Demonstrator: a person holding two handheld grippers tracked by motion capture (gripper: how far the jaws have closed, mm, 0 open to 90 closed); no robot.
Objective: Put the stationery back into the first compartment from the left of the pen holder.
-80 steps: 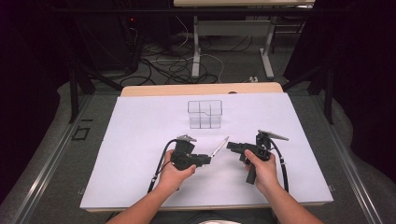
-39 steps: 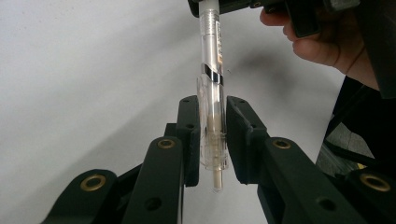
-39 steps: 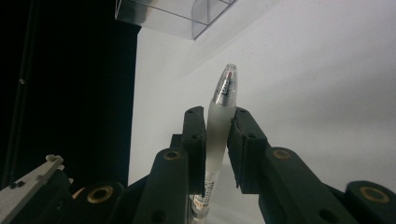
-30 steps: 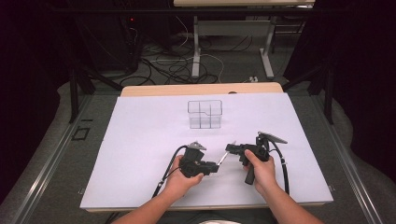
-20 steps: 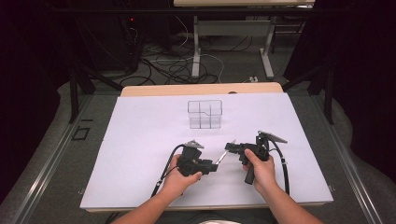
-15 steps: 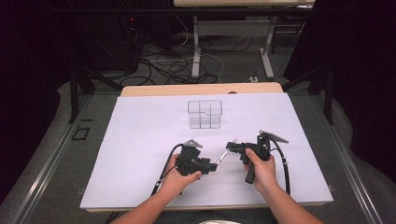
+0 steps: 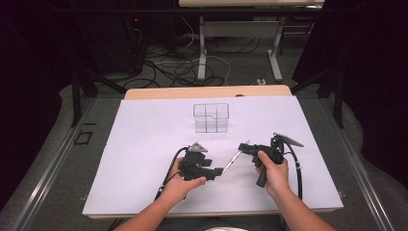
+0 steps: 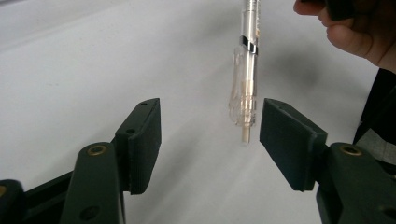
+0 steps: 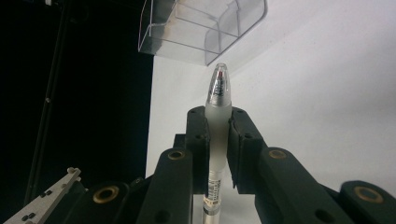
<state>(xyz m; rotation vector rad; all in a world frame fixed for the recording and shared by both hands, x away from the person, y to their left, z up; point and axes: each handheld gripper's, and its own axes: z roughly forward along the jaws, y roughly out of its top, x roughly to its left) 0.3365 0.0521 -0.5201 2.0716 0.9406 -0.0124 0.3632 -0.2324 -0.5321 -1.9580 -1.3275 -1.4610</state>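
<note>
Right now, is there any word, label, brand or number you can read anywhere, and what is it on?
No text can be read.
Pen, shut in the right claw: a small printed label low on the barrel, too small and blurred to read.
Clear organizer: no markings visible.

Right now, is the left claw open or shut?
Open. The left claw has just been opening; its pads stand clear of the pen end between them.

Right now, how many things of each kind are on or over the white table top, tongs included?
Tongs: 2, left tongs and right tongs
Pen: 1
Clear compartment box: 1
Total: 4
</note>
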